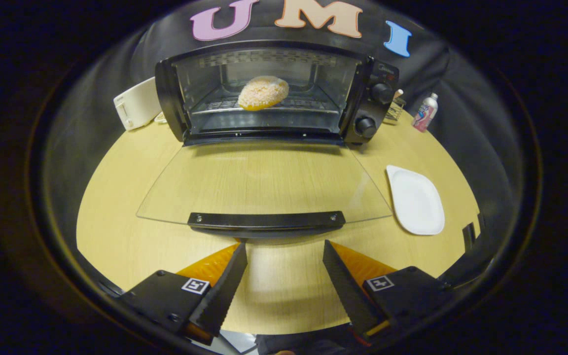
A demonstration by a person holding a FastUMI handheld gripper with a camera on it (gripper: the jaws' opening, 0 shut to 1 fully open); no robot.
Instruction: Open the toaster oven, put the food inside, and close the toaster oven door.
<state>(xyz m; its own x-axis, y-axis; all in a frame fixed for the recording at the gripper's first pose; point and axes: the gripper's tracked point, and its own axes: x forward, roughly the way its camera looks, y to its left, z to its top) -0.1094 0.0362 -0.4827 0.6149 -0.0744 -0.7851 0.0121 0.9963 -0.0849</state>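
A black toaster oven [372, 106] stands at the back of the wooden table [116, 217]. Its glass door [264, 182] is folded down flat toward me, with its black handle [266, 220] at the near edge. A round bun-like piece of food [263, 92] lies on the wire rack inside. My gripper [284, 246] is open, nothing between its fingers. The fingertips sit just short of the door handle and slightly below it.
An empty white plate [416, 199] lies on the table right of the door. A white toaster [137, 103] stands left of the oven. A small bottle [425, 112] and a wire rack holder [395, 108] stand at the back right.
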